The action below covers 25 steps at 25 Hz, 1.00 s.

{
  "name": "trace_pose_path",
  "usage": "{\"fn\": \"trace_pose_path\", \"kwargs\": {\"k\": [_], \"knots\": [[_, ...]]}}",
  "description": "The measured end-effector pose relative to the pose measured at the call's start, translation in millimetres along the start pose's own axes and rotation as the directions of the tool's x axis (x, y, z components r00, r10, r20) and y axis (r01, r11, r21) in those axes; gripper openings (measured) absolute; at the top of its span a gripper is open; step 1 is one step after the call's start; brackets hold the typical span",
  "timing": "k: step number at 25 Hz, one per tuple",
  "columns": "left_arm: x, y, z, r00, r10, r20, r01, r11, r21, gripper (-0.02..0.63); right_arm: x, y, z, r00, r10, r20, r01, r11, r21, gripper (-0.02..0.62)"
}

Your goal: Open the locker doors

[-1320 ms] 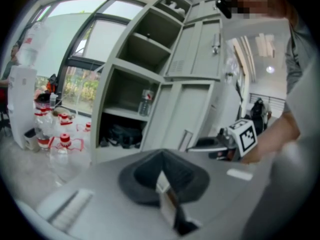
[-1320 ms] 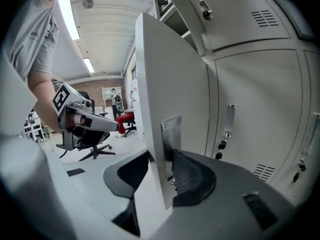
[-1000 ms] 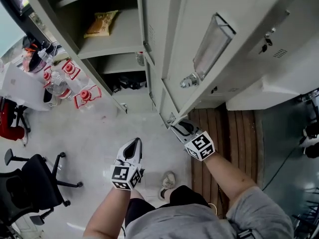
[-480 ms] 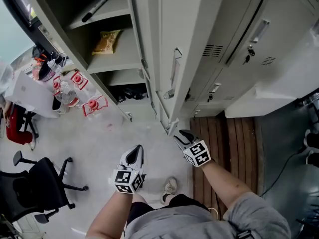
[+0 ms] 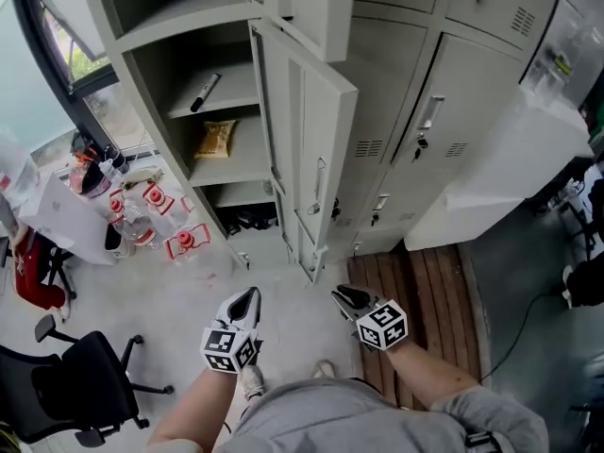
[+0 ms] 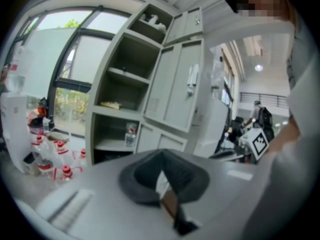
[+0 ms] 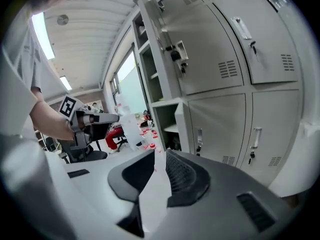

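The grey locker bank fills the head view. Its left column stands open, and the tall door (image 5: 316, 149) with its handle (image 5: 319, 185) is swung out toward me. To its right the locker doors (image 5: 462, 111) are closed, as are the small lower ones (image 5: 377, 206). My left gripper (image 5: 243, 305) hangs below the open column with its jaws shut on nothing (image 6: 161, 154). My right gripper (image 5: 347, 298) is just below the open door's bottom corner, apart from it. Its jaws (image 7: 160, 154) have just been closing, and a narrow empty gap remains. The closed doors (image 7: 220, 49) face it.
The open shelves hold a marker (image 5: 205, 91) and a snack bag (image 5: 216, 138). Bottles (image 5: 142, 220) stand on the floor at left, near a black office chair (image 5: 66, 385). A white casing (image 5: 500, 177) leans at right above wooden slats (image 5: 425, 291).
Both grippers have risen, and the right one has come away from the open door's bottom edge. More of the closed right-hand lockers is now in sight.
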State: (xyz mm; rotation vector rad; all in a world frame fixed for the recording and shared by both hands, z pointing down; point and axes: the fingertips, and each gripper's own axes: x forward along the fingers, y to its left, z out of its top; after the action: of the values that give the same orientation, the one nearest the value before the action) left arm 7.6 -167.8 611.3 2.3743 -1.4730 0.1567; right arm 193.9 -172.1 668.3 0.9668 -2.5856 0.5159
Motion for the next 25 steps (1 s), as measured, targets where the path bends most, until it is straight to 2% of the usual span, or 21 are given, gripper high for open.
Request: {"fn": "trace_pose_path", "kwargs": {"k": [5,8,11,14,17,22,25], "knots": [[-34,8,52,0.994,-0.1,0.053,0.098,0.994,0.039,0.003,-9,48,63,0.997,-0.018,0.073,0.019,1.0,-0.018,0.06],[-58,22,76,0.987,-0.15,0.064,0.144,0.985,0.091,0.003,-8,72,94,0.991,-0.044,0.124,0.045,0.999,-0.004,0.058],[-77,40,93,0.98,-0.188,0.059,0.181,0.978,0.103,0.002,-2,90,119,0.987,-0.06,0.152,0.064,0.998,-0.024,0.058],[-93,59,105,0.981,-0.185,0.062,0.177,0.977,0.117,0.002,4,104,137,0.984,-0.058,0.168,0.067,0.997,-0.049,0.058],[-105,75,117,0.982,-0.156,0.104,0.143,0.982,0.122,0.003,7,108,148,0.984,-0.053,0.17,0.066,0.995,-0.071,0.058],[-116,77,131,0.979,-0.159,0.13,0.136,0.976,0.171,0.005,5,108,156,0.985,-0.058,0.163,0.071,0.995,-0.072,0.054],[-116,77,138,0.977,-0.151,0.152,0.126,0.978,0.164,0.005,7,107,161,0.986,-0.052,0.161,0.066,0.995,-0.081,0.049]]}}
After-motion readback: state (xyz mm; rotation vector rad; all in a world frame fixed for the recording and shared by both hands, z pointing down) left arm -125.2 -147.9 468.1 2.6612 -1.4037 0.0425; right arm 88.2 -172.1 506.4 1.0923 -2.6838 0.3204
